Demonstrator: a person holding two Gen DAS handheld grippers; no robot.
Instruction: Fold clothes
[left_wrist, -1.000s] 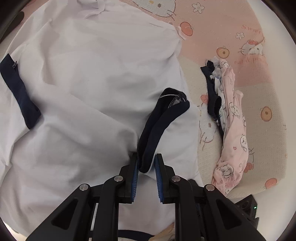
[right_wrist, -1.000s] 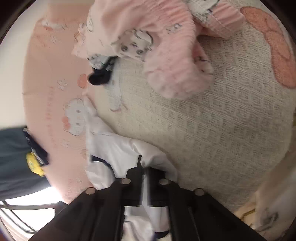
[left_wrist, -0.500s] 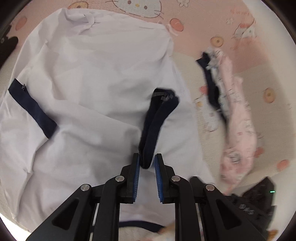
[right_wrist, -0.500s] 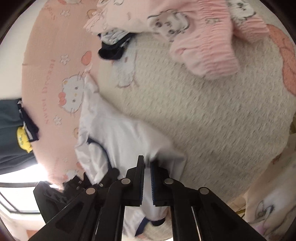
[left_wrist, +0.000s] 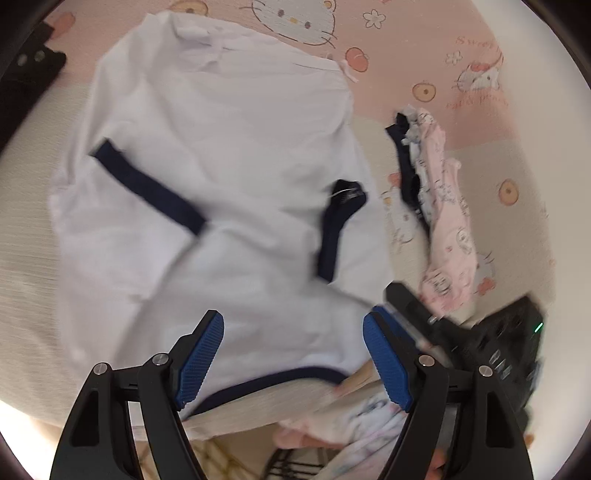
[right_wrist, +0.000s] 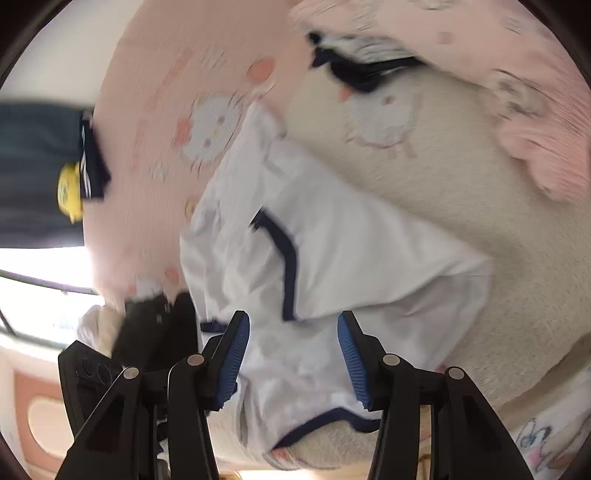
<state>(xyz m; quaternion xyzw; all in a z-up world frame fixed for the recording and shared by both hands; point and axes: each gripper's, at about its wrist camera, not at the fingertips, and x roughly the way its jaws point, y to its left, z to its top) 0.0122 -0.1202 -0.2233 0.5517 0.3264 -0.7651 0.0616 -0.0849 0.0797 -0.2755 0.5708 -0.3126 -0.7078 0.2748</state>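
A white shirt (left_wrist: 229, 155) with navy trim lies on the bed, both sleeves folded inward so their navy cuffs (left_wrist: 147, 188) rest across its body. My left gripper (left_wrist: 293, 345) hovers open above the shirt's lower part, nothing between its blue pads. The right gripper's black body (left_wrist: 461, 332) shows at the shirt's right edge. In the right wrist view the same shirt (right_wrist: 351, 258) lies below my right gripper (right_wrist: 293, 354), which is open and empty above the navy hem (right_wrist: 321, 421). The left tool (right_wrist: 147, 332) appears at that view's lower left, held by a gloved hand.
A pink printed garment (left_wrist: 447, 218) and a dark one (left_wrist: 406, 166) lie heaped to the shirt's right. The bed cover (left_wrist: 461, 55) is pink and cream with cat prints. A dark garment with a yellow patch (right_wrist: 70, 192) hangs at the far side.
Both grippers have opened and let go of the shirt; the navy cuff held by the left one now lies flat. Both cameras have pulled back from the fabric.
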